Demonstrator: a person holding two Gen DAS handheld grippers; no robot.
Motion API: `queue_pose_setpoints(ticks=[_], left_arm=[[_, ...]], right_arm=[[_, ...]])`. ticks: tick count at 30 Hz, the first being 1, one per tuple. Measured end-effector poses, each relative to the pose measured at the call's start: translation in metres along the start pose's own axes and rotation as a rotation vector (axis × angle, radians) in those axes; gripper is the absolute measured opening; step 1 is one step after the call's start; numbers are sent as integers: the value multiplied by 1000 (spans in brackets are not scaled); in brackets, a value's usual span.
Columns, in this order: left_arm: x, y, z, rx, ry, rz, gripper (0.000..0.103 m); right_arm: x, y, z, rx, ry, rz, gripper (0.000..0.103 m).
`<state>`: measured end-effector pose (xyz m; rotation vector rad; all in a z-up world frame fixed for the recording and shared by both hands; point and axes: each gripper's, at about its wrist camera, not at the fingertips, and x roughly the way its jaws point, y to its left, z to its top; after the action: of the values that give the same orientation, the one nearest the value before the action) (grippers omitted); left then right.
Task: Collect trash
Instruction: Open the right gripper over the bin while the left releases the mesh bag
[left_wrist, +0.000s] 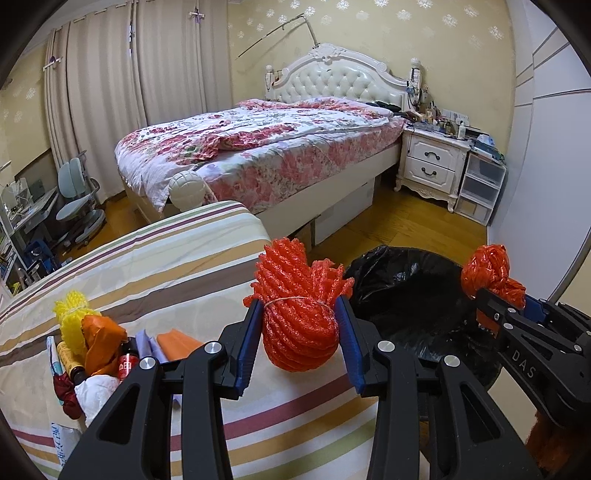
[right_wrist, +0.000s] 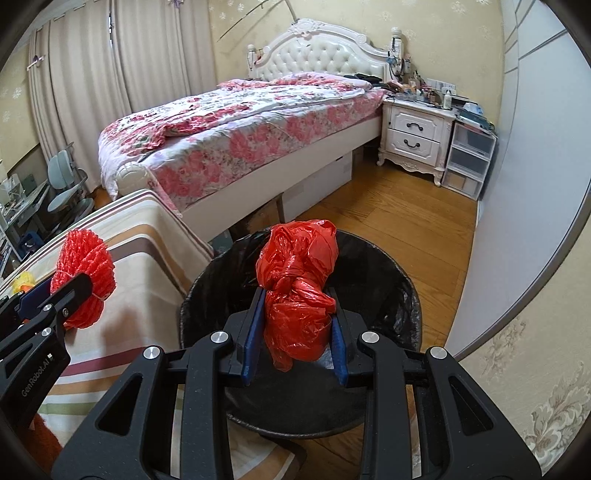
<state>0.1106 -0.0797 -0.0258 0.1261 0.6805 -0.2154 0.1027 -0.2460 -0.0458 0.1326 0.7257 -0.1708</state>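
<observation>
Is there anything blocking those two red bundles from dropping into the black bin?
Nothing visible does. The red plastic bag in the right gripper hangs over the open bin. The red foam net in the left gripper is over the striped cloth, beside the bin, with only open air between.

Red foam net (left_wrist: 299, 310) hangs over the striped cloth; knotted red plastic bag (right_wrist: 299, 291) above the black-lined bin (right_wrist: 402, 295)
</observation>
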Motion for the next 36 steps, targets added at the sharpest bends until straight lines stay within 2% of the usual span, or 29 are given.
queue_pose_setpoints(ticks=[19, 36], left_arm=[[40, -24, 6, 37, 57, -12, 41], [51, -36, 9, 57, 74, -16, 42]], right_arm=[[23, -15, 2, 27, 34, -34, 31], [32, -26, 2, 53, 48, -52, 31]])
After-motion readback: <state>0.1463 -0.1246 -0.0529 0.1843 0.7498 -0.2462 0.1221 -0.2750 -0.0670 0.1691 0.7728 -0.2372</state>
